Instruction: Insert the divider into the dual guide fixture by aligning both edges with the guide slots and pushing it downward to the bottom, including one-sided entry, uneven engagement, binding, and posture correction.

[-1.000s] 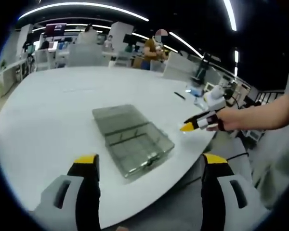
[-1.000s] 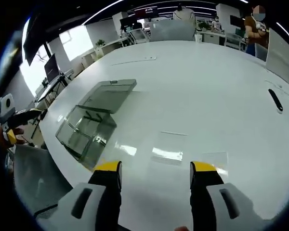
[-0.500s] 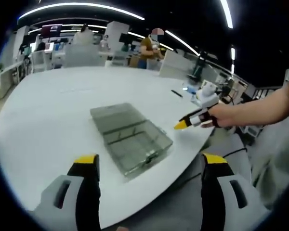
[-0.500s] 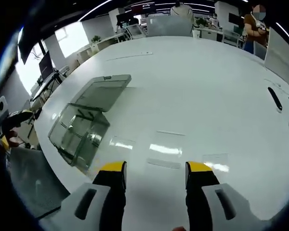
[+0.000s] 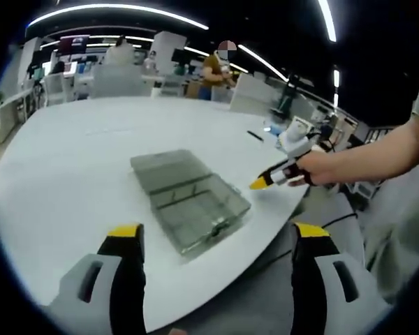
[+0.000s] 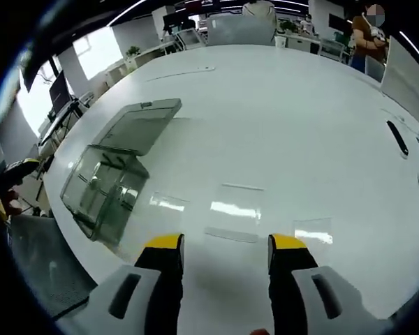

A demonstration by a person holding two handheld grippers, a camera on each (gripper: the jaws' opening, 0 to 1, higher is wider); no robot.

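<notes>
— Both tools empty?
— Yes. The left gripper (image 5: 218,234) hangs short of the fixture (image 5: 192,202), jaws spread wide with nothing between them. The right gripper (image 6: 225,244) has its jaws parted a little less, also bare.
— And the divider (image 6: 232,209)?
— Flat on the table (image 6: 300,105), apart from the fixture on the right gripper's side, just ahead of those jaw tips. It seems to be a thin clear sheet, and its outline is faint.
— How will it handle?
— I judge it light, stiff and slick. Lying flush, it will be awkward to lift. Tip up one edge, then pinch gently near that edge's middle so both sides meet the slots evenly.
</notes>
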